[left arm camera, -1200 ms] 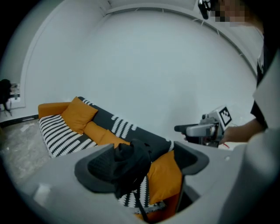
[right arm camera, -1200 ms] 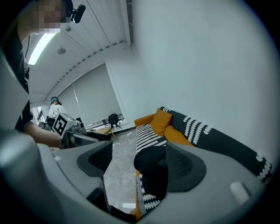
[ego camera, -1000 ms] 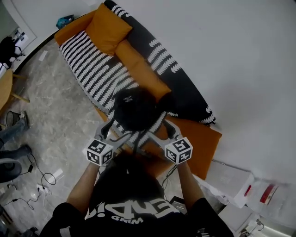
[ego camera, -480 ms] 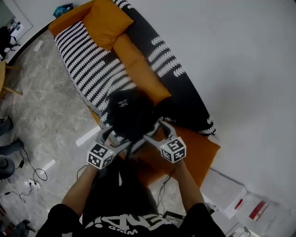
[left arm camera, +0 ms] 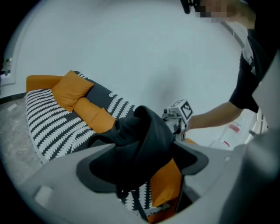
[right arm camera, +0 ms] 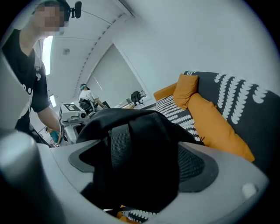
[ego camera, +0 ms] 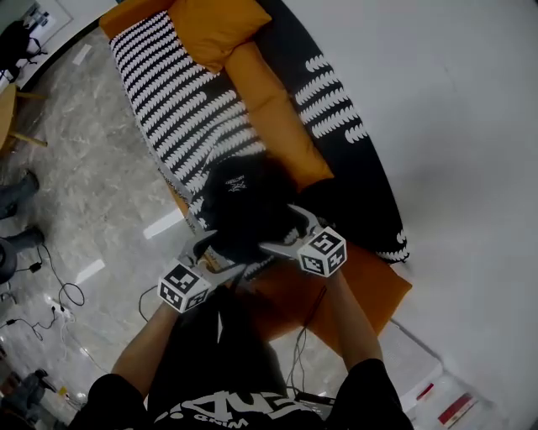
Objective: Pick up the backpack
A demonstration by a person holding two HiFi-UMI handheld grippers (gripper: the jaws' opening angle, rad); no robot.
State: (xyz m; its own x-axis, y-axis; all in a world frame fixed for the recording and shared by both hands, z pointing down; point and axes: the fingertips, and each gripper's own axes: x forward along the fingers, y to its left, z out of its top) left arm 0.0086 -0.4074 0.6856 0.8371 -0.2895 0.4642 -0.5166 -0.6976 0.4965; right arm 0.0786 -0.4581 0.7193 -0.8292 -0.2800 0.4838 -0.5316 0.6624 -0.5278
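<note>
The black backpack [ego camera: 242, 200] is over the front edge of the striped sofa seat [ego camera: 181, 109], between my two grippers. My left gripper [ego camera: 218, 254] grips a bunched fold of the backpack [left arm camera: 140, 140] from the left, and orange cushion shows under the fabric. My right gripper [ego camera: 282, 230] comes in from the right. Its jaws have just been opening and now stand wide, with the backpack's strap and body [right arm camera: 133, 157] lying loosely between them. I cannot tell whether the bag rests on the seat.
A long orange bolster [ego camera: 273, 126] and an orange pillow [ego camera: 214, 25] lie on the sofa, with another orange cushion [ego camera: 374, 290] at its near end. Cables [ego camera: 63, 294] trail across the marble floor at left. A white wall [ego camera: 454, 126] runs behind the sofa.
Both grippers have sunk toward the sofa seat with the backpack between them. The right gripper's fingers stand wider apart than before.
</note>
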